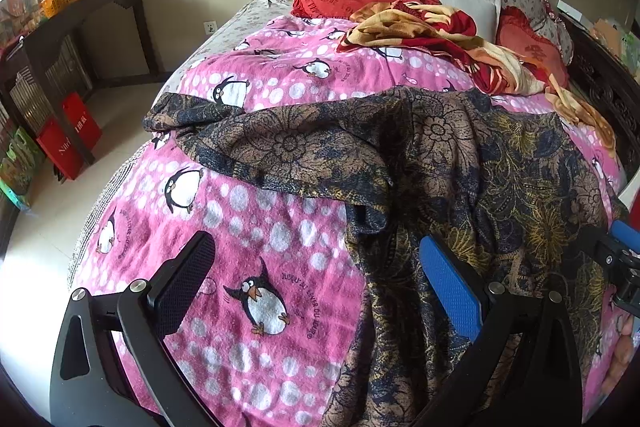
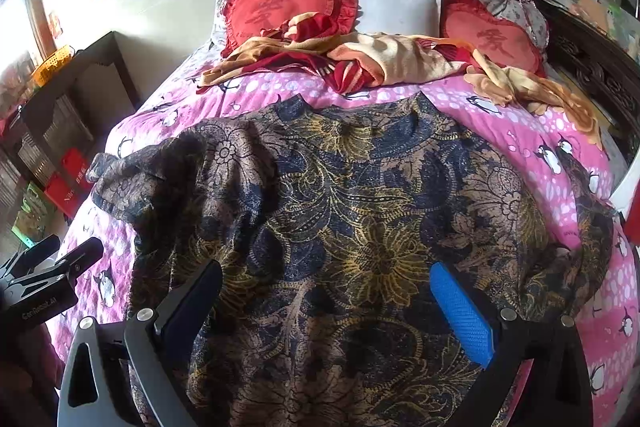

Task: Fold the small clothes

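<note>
A dark blue, brown and gold floral top (image 2: pixel 352 211) lies spread on the pink penguin blanket (image 1: pixel 248 219), neckline away from me. Its left sleeve (image 1: pixel 224 131) is rumpled and reaches out to the left. My left gripper (image 1: pixel 316 259) hangs open over the blanket beside the top's (image 1: pixel 480 179) left edge, its blue finger (image 1: pixel 448 287) above the cloth. My right gripper (image 2: pixel 326 291) stands open above the top's lower middle, nothing between its fingers. The left gripper's body (image 2: pixel 40 287) shows at the left edge of the right wrist view.
Two red heart cushions (image 2: pixel 280 11) (image 2: pixel 488 35), a white pillow (image 2: pixel 396 11) and a crumpled orange-red blanket (image 2: pixel 380 59) lie at the bed's head. A dark wooden desk (image 1: pixel 80 27) and red bags (image 1: pixel 68 139) stand left on the floor. A carved bed frame (image 2: pixel 592 75) runs along the right.
</note>
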### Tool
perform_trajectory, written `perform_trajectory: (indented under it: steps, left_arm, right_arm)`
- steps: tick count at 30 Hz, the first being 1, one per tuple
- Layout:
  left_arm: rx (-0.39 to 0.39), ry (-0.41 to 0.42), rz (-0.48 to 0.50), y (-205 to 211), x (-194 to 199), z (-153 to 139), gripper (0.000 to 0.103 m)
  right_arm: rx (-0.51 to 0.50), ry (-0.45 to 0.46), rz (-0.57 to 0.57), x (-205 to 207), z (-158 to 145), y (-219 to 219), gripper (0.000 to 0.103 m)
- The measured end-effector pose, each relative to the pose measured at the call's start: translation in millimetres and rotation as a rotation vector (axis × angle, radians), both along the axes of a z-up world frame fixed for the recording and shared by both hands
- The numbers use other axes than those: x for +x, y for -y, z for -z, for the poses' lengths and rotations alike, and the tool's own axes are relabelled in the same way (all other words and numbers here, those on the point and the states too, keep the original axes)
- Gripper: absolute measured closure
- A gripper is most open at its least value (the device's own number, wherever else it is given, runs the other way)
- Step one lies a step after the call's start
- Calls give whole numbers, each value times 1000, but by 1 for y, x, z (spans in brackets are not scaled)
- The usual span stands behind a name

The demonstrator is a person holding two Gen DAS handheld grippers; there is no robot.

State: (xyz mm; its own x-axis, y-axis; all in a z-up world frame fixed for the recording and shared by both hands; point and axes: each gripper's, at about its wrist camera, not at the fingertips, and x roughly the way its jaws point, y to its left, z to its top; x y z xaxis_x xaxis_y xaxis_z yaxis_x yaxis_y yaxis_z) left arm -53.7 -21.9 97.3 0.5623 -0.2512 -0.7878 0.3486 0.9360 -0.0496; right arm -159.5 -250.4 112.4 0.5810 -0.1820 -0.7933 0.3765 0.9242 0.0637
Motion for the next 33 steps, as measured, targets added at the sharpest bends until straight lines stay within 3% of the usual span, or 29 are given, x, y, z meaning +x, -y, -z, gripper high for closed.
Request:
perform_trajectory:
  steps: [33]
  left_arm:
    - [26, -25, -37, -11, 12, 14, 1]
  right_arm:
    - [5, -33, -45, 18, 12, -15, 0]
